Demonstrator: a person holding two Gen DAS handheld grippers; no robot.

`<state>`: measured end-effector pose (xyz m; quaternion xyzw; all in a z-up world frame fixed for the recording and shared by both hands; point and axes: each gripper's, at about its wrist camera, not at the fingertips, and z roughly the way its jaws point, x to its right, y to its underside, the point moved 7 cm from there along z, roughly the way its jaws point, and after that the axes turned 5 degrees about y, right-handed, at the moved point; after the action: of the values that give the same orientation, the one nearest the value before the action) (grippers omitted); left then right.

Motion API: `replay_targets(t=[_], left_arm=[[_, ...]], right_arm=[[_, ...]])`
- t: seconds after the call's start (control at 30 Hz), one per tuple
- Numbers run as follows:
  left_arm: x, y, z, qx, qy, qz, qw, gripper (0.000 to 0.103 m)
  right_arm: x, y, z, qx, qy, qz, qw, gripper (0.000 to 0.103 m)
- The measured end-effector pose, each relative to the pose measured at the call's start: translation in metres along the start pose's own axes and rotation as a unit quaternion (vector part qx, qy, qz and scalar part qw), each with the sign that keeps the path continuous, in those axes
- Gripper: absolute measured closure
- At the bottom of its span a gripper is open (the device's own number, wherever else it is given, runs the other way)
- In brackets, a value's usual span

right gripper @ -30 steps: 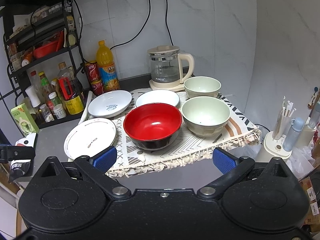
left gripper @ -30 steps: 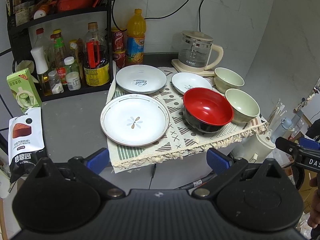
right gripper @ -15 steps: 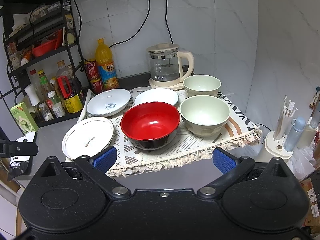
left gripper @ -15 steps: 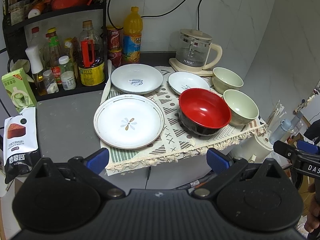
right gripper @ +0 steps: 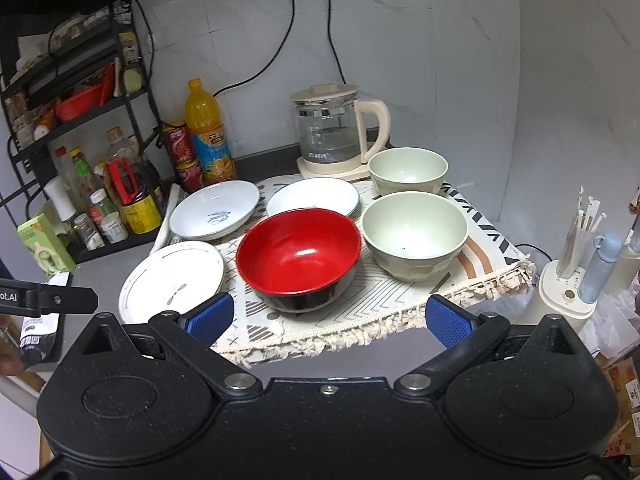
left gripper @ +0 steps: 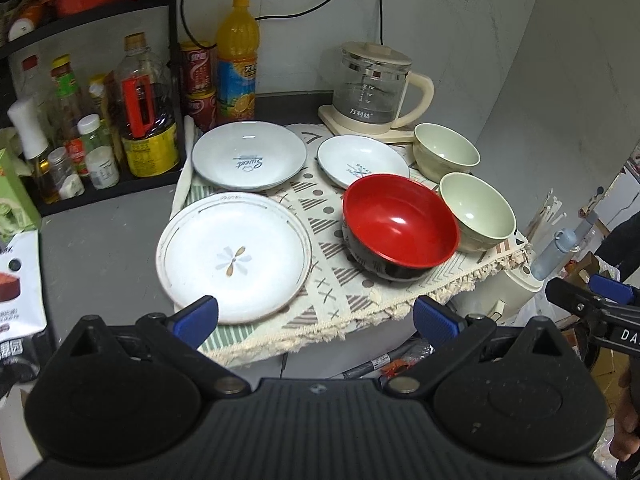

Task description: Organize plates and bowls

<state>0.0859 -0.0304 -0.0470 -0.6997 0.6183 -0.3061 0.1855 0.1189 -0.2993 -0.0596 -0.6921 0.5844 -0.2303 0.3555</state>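
While both tools hang short of the counter edge, the left gripper [left gripper: 316, 320] has its blue-padded fingers spread wide and holds nothing, and the right gripper [right gripper: 328, 318] is likewise released and bare. Nearest on the fringed patterned cloth [left gripper: 340, 312] lies the large white plate with a leaf motif [left gripper: 234, 254], its near rim just beyond the left gripper's left finger. Beside it to the right stands the red bowl with a black outside [right gripper: 298, 256], and further right a pale green bowl [right gripper: 414, 236] touches it or nearly so (hard to tell which). Behind them sit a white plate printed "Sweet" [left gripper: 249, 156], a smaller white dish [left gripper: 362, 162] and a second pale green bowl [right gripper: 407, 170]. Farthest back stand a glass kettle [right gripper: 332, 132] and an orange drink bottle [right gripper: 206, 132].
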Motion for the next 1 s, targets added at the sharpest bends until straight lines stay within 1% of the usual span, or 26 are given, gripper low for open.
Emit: replay_targets(t=[0.1, 0.17, 0.27, 0.37, 0.43, 0.53, 0.6, 0.73, 0.83, 0.93, 1.0], left_arm=[[-0.004, -0.011, 0.010, -0.003, -0.003, 0.001, 1.0000, 0.001], [-0.007, -0.019, 0.017, -0.005, 0.003, 0.001, 1.0000, 0.001], [-0.012, -0.032, 0.028, -0.010, 0.002, 0.010, 0.9999, 0.001], [-0.017, -0.044, 0.040, -0.015, 0.011, 0.009, 0.9998, 0.001], [-0.019, -0.050, 0.049, -0.019, 0.013, 0.018, 0.9996, 0.001], [-0.023, -0.057, 0.060, -0.029, 0.019, 0.023, 0.9991, 0.001], [-0.026, -0.060, 0.066, -0.036, 0.021, 0.024, 0.9989, 0.001], [-0.028, -0.065, 0.079, -0.046, 0.021, 0.040, 0.9979, 0.001], [-0.026, -0.070, 0.086, -0.050, 0.027, 0.045, 0.9974, 0.001], [-0.021, -0.074, 0.093, -0.051, 0.035, 0.053, 0.9967, 0.001], [-0.018, -0.076, 0.100, -0.056, 0.039, 0.051, 0.9963, 0.001]], right_arm=[[0.001, -0.005, 0.010, -0.005, 0.004, 0.003, 1.000, 0.000], [0.000, -0.008, 0.019, -0.010, 0.011, 0.005, 1.000, 0.000], [-0.003, -0.014, 0.031, -0.016, 0.016, 0.010, 1.000, 0.000], [-0.006, -0.021, 0.043, -0.024, 0.029, 0.013, 0.999, 0.000], [-0.007, -0.025, 0.051, -0.026, 0.040, 0.015, 0.999, 0.000], [-0.008, -0.029, 0.063, -0.035, 0.055, 0.022, 0.998, 0.000], [-0.009, -0.031, 0.069, -0.038, 0.054, 0.030, 0.997, 0.000], [-0.011, -0.034, 0.079, -0.046, 0.051, 0.041, 0.997, 0.000], [-0.006, -0.034, 0.085, -0.053, 0.067, 0.054, 0.995, 0.000], [-0.003, -0.036, 0.089, -0.055, 0.067, 0.062, 0.994, 0.000], [0.001, -0.036, 0.092, -0.058, 0.079, 0.063, 0.993, 0.000]])
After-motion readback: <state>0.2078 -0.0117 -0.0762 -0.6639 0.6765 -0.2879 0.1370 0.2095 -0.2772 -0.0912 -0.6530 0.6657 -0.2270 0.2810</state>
